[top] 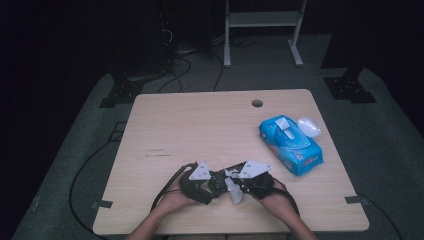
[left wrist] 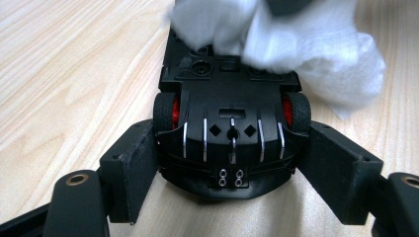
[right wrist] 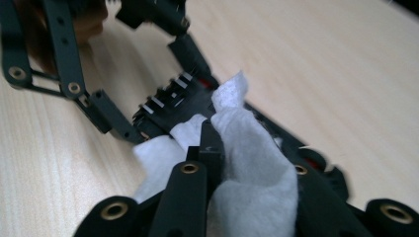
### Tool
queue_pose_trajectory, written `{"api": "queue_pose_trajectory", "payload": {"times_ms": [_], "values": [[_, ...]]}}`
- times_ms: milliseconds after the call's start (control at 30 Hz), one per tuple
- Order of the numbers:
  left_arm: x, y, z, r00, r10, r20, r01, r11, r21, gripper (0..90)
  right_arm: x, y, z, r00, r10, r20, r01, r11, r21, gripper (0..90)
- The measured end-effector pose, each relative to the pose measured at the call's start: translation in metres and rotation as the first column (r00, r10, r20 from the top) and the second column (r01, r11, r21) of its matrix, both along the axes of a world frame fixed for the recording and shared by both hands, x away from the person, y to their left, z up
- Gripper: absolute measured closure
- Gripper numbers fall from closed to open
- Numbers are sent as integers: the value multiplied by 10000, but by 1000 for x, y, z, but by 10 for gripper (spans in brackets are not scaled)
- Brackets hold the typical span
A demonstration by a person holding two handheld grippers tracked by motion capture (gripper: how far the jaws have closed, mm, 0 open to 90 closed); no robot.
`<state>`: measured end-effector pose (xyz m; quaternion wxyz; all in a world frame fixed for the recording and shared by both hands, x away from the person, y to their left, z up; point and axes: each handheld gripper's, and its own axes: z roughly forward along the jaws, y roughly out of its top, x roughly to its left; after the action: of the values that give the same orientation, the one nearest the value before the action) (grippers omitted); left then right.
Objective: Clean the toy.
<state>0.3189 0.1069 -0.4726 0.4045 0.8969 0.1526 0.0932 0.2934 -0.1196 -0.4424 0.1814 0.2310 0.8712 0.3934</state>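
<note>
Toy car [left wrist: 231, 133] sits belly-up near the table's near edge, centre, clamped between my left gripper [left wrist: 232, 177] jaws; black hard plastic underside, ribbed with silver slats, small diamond cutouts, rubbery black tyres with red hubs pressed against the flat matte pads on both sides. In the high view the car [top: 218, 181] sits between my two hands. White wipe [right wrist: 247, 163] is soft, fibrous, crumpled, draped over the far end of the chassis; my right gripper [right wrist: 249, 170] jaws are nearly together and pinching a fold of it, cloth bunched around the black fingers [right wrist: 210, 148]. Same wipe [left wrist: 296, 44] shows as a fuzzy white wad on the car in the left gripper view, and hanging as a pale scrap [top: 234, 189] in the high view. Left gripper [top: 200, 181] and right gripper [top: 250, 181] both carry grey three-cornered plates. Table [top: 200, 125] is light wood grain, smooth, round hole at the far side. Blue glossy wipe pack [top: 290, 144] lies to the right, flap open, clear lid [top: 308, 126] just beside it
</note>
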Motion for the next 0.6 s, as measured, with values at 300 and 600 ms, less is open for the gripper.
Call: {"api": "queue_pose_trajectory", "payload": {"times_ms": [300,600], "values": [[2,0,-1,10000,6,-39,-6,10000,19,242,13,-8,-10,9913,48,-1319,88,9947,1021,637],[6,-2,-4,9987,200,-462,-209,9996,-194,216,10,-6,-10,9935,156,-1124,-57,9961,883,771]]}}
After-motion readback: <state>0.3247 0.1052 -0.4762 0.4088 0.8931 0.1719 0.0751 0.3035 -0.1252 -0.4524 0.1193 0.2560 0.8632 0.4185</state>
